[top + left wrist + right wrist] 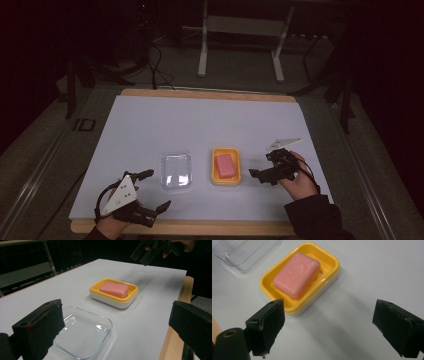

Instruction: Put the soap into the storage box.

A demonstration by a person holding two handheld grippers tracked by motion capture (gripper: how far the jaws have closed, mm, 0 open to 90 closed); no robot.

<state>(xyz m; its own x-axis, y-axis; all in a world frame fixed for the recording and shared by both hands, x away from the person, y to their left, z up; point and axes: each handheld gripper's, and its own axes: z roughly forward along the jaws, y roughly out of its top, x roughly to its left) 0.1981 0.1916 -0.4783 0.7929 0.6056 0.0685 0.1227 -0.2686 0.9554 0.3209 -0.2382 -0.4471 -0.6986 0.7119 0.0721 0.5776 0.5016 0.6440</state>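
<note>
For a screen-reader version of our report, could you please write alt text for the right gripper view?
A pink bar of soap lies in a yellow soap dish on a white table surface, just beyond the open right gripper, whose two black jaws rise wide apart from the bottom edge. A clear plastic lid lies at the upper left corner.

A wooden desk [200, 93] with a big white sheet [200, 125] spread over nearly all of its top. Bare wood along the far edge and the near edge. Behind the desk, a grey floor [240, 75]. On that floor, a frame with two white legs [202, 50]. Left of the legs, thin black cables [157, 70] lying in loops. All dark farther back.
</note>
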